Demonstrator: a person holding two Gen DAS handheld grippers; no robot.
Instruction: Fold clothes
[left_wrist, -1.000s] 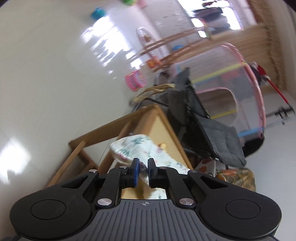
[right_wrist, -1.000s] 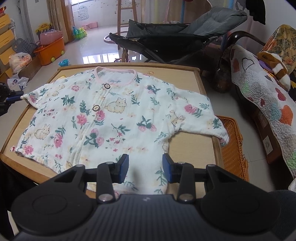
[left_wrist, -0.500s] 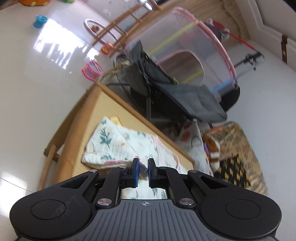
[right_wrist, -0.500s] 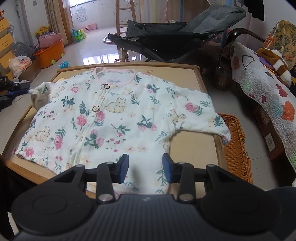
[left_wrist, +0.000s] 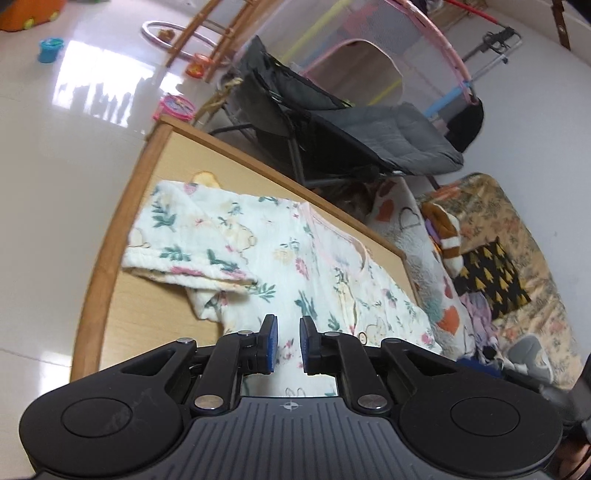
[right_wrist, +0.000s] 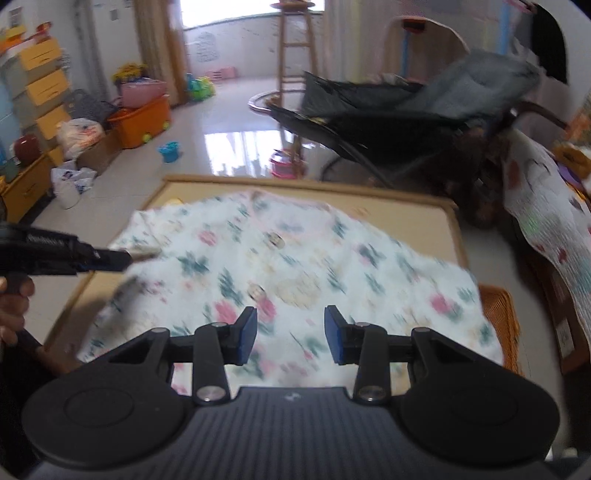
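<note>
Left gripper jaws opening (empty), above shirt.

Daylit room, floor glare, fisheye bending; right view motion-blurred.

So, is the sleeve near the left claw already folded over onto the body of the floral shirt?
Yes, in the left wrist view the sleeve lies doubled back over the floral shirt on the wooden table.
</note>
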